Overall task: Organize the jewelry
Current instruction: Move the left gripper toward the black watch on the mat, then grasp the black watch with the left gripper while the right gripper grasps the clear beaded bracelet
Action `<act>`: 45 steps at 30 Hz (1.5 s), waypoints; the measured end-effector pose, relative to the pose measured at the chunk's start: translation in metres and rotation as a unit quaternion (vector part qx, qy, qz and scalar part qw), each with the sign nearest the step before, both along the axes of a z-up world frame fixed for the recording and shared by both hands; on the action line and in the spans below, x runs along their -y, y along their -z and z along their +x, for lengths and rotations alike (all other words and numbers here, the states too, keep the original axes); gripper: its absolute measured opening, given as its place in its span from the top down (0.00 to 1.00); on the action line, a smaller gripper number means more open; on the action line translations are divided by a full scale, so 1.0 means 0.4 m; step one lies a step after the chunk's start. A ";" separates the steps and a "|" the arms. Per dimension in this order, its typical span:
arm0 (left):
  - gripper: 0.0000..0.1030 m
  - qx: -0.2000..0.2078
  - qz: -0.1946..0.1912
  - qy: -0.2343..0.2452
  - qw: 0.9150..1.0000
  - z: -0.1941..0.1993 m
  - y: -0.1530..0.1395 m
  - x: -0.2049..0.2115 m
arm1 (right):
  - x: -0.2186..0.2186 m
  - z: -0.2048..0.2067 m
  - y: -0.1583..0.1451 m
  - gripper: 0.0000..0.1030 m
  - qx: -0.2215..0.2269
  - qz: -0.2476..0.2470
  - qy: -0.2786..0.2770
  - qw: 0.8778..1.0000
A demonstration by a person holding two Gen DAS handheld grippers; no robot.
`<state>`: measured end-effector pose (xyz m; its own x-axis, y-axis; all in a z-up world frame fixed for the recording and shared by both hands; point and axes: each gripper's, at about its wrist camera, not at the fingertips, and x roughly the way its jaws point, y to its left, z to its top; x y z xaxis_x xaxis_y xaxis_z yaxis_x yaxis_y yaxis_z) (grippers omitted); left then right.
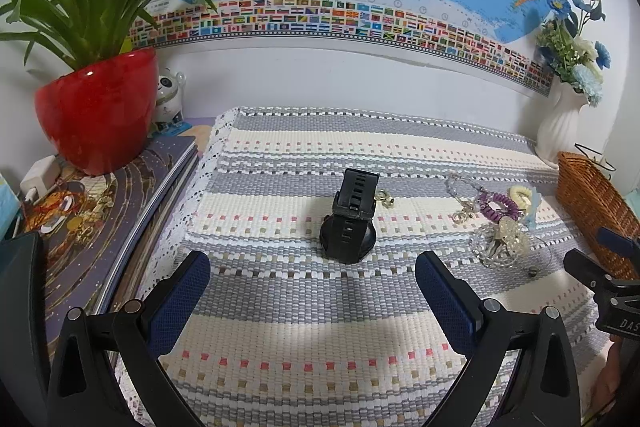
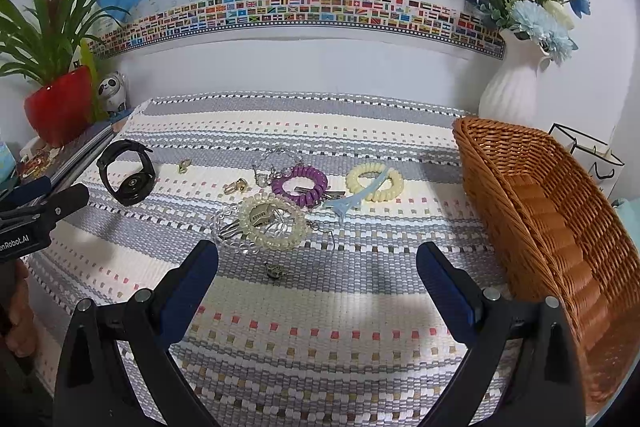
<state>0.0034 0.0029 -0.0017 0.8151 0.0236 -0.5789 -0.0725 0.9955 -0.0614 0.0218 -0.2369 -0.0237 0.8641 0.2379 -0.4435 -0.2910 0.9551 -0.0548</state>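
A black watch (image 1: 349, 217) (image 2: 127, 172) stands on edge on the woven cloth, straight ahead of my open left gripper (image 1: 312, 279). Right of it lies a jewelry pile: a purple coil band (image 2: 299, 184) (image 1: 498, 205), a cream coil band (image 2: 374, 181), a pale beaded ring (image 2: 272, 223) (image 1: 505, 237), a light blue clip (image 2: 352, 201), a clear bead bracelet (image 2: 276, 157) and small gold earrings (image 2: 235, 185) (image 1: 385, 198). My right gripper (image 2: 318, 269) hangs open just in front of the pile, nothing between its fingers. A small dark stud (image 2: 274, 271) lies between its tips.
A wicker basket (image 2: 560, 211) (image 1: 592, 203) stands at the right edge of the cloth. A white vase (image 2: 510, 91) with blue flowers is behind it. A red plant pot (image 1: 100, 107) sits on books (image 1: 104, 219) at the left, with a panda figurine (image 1: 170, 99) beside it.
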 end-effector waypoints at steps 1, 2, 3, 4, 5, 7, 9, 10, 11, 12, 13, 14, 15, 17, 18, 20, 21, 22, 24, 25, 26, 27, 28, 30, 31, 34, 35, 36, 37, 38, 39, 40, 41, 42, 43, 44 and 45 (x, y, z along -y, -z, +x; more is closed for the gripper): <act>0.01 -0.003 0.000 0.000 1.000 0.002 0.000 0.000 | 0.002 0.001 0.000 0.03 -0.001 0.002 0.001 1.000; 0.01 -0.003 0.001 0.003 1.000 0.004 -0.001 0.000 | 0.005 0.001 -0.001 0.03 0.000 0.006 0.002 1.000; 0.01 0.005 0.007 0.004 1.000 0.005 -0.003 0.001 | 0.008 0.001 -0.002 0.03 0.001 0.008 0.002 1.000; 0.01 0.003 0.009 0.007 1.000 0.007 -0.005 0.002 | 0.012 0.000 -0.004 0.03 0.001 0.012 0.000 1.000; 0.01 -0.005 0.006 0.012 1.000 0.011 -0.007 0.003 | 0.018 0.001 -0.006 0.03 -0.002 0.018 -0.005 1.000; 0.01 -0.016 -0.009 0.019 1.000 0.014 -0.018 0.002 | 0.030 0.006 -0.009 0.03 -0.010 0.031 -0.011 0.999; 0.01 -0.017 -0.010 0.024 1.000 0.014 -0.040 0.005 | 0.045 0.014 -0.012 0.05 -0.025 0.042 -0.025 0.998; 0.01 -0.015 -0.007 0.025 1.000 0.014 -0.055 0.007 | 0.051 0.017 -0.013 0.10 -0.031 0.043 -0.029 0.998; 0.01 -0.016 -0.005 0.024 1.000 0.017 -0.066 0.008 | 0.055 0.018 -0.015 0.10 -0.035 0.040 -0.030 0.998; 0.01 -0.020 -0.005 0.025 0.999 0.022 -0.075 0.007 | 0.061 0.018 -0.019 0.10 -0.037 0.037 -0.030 0.998; 0.01 -0.033 0.001 0.029 0.999 0.034 -0.084 0.008 | 0.069 0.016 -0.023 0.11 -0.038 0.037 -0.031 0.998; 0.01 -0.037 0.000 0.032 0.999 0.044 -0.088 0.006 | 0.075 0.013 -0.026 0.11 -0.040 0.040 -0.034 0.998; 0.01 -0.055 0.003 0.034 0.998 0.056 -0.090 0.004 | 0.086 0.008 -0.029 0.11 -0.044 0.043 -0.040 0.997; 0.01 -0.078 0.011 0.041 0.996 0.082 -0.090 0.002 | 0.098 0.000 -0.031 0.13 -0.046 0.041 -0.045 0.997; 0.01 -0.079 0.010 0.045 0.996 0.092 -0.088 0.000 | 0.105 -0.004 -0.030 0.13 -0.048 0.037 -0.045 0.997; 0.01 -0.061 0.006 0.050 0.997 0.101 -0.082 -0.001 | 0.116 -0.006 -0.028 0.16 -0.053 0.036 -0.048 0.997; 0.01 -0.059 0.005 0.055 0.997 0.111 -0.076 -0.001 | 0.122 -0.005 -0.028 0.18 -0.059 0.035 -0.053 0.996; 0.01 -0.059 0.004 0.058 0.997 0.118 -0.071 0.000 | 0.124 -0.002 -0.028 0.24 -0.063 0.034 -0.056 0.996; 0.01 -0.062 0.001 0.062 0.996 0.132 -0.061 0.000 | 0.124 0.006 -0.030 0.32 -0.074 0.030 -0.067 0.995; 0.01 -0.064 -0.003 0.065 0.996 0.139 -0.055 0.000 | 0.122 0.012 -0.033 0.36 -0.078 0.029 -0.070 0.994; 0.01 -0.064 -0.010 0.066 0.996 0.142 -0.049 0.000 | 0.115 0.019 -0.035 0.36 -0.081 0.028 -0.074 0.994; 0.01 -0.066 -0.012 0.066 0.996 0.146 -0.045 0.001 | 0.106 0.023 -0.036 0.36 -0.084 0.026 -0.080 0.993; 0.01 -0.068 -0.014 0.067 0.995 0.152 -0.039 0.003 | 0.094 0.029 -0.036 0.37 -0.088 0.023 -0.086 0.992; 0.02 -0.073 -0.011 0.067 0.995 0.160 -0.032 0.008 | 0.057 0.040 -0.036 0.37 -0.095 0.012 -0.103 0.990; 0.02 -0.074 -0.012 0.069 0.995 0.162 -0.028 0.011 | 0.042 0.043 -0.034 0.38 -0.097 0.008 -0.110 0.989; 0.08 -0.079 -0.011 0.073 0.994 0.171 -0.018 0.017 | -0.009 0.062 -0.027 0.42 -0.103 -0.008 -0.126 0.987; 0.12 -0.082 -0.013 0.074 0.994 0.175 -0.015 0.017 | -0.024 0.071 -0.024 0.44 -0.106 -0.013 -0.129 0.986; 0.16 -0.085 -0.014 0.074 0.993 0.177 -0.011 0.018 | -0.037 0.079 -0.023 0.45 -0.109 -0.016 -0.132 0.985; 0.24 -0.090 -0.014 0.075 0.993 0.181 -0.005 0.019 | -0.049 0.087 -0.020 0.46 -0.114 -0.018 -0.136 0.984; 0.31 -0.094 -0.013 0.077 0.993 0.184 -0.001 0.020 | -0.060 0.095 -0.018 0.47 -0.118 -0.018 -0.140 0.983; 0.31 -0.097 -0.014 0.081 0.992 0.186 0.003 0.021 | -0.069 0.103 -0.017 0.47 -0.121 -0.019 -0.142 0.982; 0.31 -0.099 -0.015 0.083 0.992 0.187 0.006 0.021 | -0.077 0.106 -0.014 0.49 -0.121 -0.021 -0.143 0.982; 0.31 -0.099 -0.015 0.084 0.991 0.187 0.010 0.022 | -0.088 0.111 -0.011 0.51 -0.121 -0.026 -0.143 0.982; 0.31 -0.098 -0.012 0.085 0.991 0.185 0.010 0.025 | -0.095 0.114 -0.010 0.52 -0.121 -0.028 -0.143 0.982; 0.31 -0.095 -0.008 0.086 0.992 0.183 0.009 0.029 | -0.102 0.118 -0.009 0.56 -0.120 -0.032 -0.141 0.982; 0.31 -0.092 -0.005 0.086 0.992 0.181 0.008 0.031 | -0.110 0.121 -0.008 0.60 -0.118 -0.035 -0.141 0.982; 0.31 -0.090 -0.003 0.087 0.992 0.180 0.005 0.033 | -0.120 0.125 -0.007 0.61 -0.117 -0.039 -0.142 0.982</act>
